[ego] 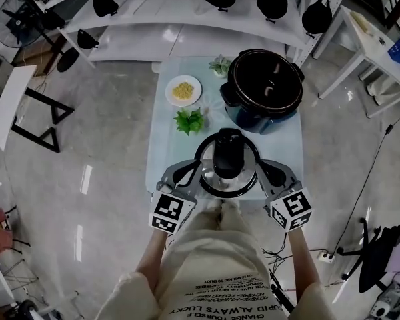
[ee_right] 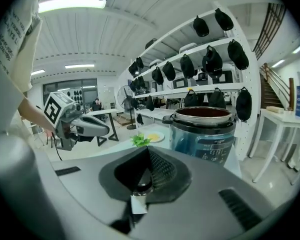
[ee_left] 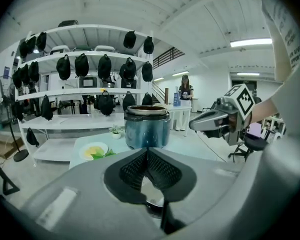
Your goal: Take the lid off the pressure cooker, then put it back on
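The lid [ego: 228,172] is held over the tabletop's [ego: 163,149] near edge, its rim clamped by the left gripper [ego: 195,177] and right gripper [ego: 264,174]. Removal seems done; next it must be reseated squarely on the open pressure cooker [ego: 263,85], at the far right corner.

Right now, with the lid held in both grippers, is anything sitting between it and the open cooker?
Nothing visible does. Only bare table lies between the lid and the cooker behind it. The greens and the plate sit off to the left of that path.
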The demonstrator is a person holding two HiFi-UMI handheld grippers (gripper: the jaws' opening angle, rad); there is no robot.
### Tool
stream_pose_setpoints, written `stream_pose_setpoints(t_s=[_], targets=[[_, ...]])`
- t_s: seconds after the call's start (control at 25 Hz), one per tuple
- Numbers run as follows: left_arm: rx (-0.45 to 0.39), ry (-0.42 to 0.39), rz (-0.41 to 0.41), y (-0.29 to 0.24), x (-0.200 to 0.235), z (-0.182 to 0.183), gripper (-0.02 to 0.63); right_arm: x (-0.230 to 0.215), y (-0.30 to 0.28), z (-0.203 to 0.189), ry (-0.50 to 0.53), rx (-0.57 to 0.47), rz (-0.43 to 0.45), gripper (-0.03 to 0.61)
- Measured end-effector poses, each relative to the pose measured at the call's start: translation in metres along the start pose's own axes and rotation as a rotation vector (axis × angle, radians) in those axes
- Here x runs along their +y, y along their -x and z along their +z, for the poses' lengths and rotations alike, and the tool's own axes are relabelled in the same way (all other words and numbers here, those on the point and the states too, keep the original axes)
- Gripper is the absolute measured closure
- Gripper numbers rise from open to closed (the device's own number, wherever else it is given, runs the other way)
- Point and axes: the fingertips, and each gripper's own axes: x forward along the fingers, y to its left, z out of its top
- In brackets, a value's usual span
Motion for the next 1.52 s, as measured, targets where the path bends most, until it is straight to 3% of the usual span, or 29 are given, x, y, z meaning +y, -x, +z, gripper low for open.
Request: stream_pose_setpoints(t_s=[0.24, 0.6, 0.88, 0.96, 1.12, 1.24, 1.36, 1.52], targets=[[-0.020, 0.007, 0.037, 0.009, 0.004, 0.009, 0.585, -0.004, 0.011, 0.013, -0.004, -0.037, -0.011, 0.572], [-0.026, 0.034, 0.095, 0.010, 0.002, 0.015, 0.583, -0.008, 0.013, 0.020, -0.008, -0.068, 0.057, 0.571], [-0.041, 0.066, 0.083, 0.008, -0.012, 0.025, 0.583, -0.011, 0.017, 0.032, -0.028, -0.127, 0.172, 0.566], [-0.047, 0.076, 0.058, 0.007, -0.019, 0.027, 0.581, -0.009, 0.018, 0.034, -0.021, -0.138, 0.211, 0.515], [-0.026, 0.025, 0.050, 0.005, -0.027, 0.030, 0.487, -0.007, 0.018, 0.036, -0.009, -0.148, 0.275, 0.442], [-0.001, -0.041, 0.037, 0.003, -0.036, 0.032, 0.391, -0.006, 0.020, 0.038, -0.025, -0.163, 0.318, 0.353], [0.006, -0.053, 0.028, 0.000, -0.040, 0.032, 0.348, -0.004, 0.018, 0.034, -0.010, -0.152, 0.355, 0.318], [0.045, -0.092, 0.011, -0.006, -0.044, 0.025, 0.336, -0.002, 0.015, 0.023, 0.013, -0.121, 0.402, 0.299]])
